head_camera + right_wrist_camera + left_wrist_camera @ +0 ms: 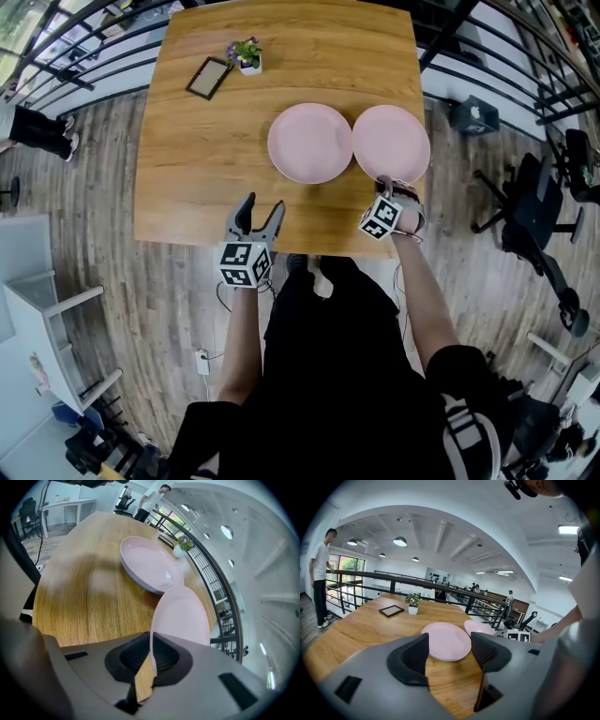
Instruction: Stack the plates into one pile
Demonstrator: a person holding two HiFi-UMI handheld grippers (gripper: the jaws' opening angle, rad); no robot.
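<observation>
Pale wooden bench (pixel 187 169) on a railed mezzanine carries two pink rounds side by side: a left plate pile (pixel 310 142), which looks two deep in the gripper views, and a single plate (pixel 391 141) just beside it, close to the bench's right edge. The right gripper (pixel 389 192) has its fingers (pixel 164 656) clamped on that single plate's near rim, a thin-edge pinch with the whole disc hanging out beyond it. The likely trouble is the plate pivoting or slipping out of so small a bite while carried. Its far rim could also knock the pile's lip and shove it sideways if it isn't raised high enough first. A drop on this side could go off the bench. The left gripper (pixel 258 217) hovers near the front edge, fingers (pixel 415 660) wide and empty, not steadying the pile.
</observation>
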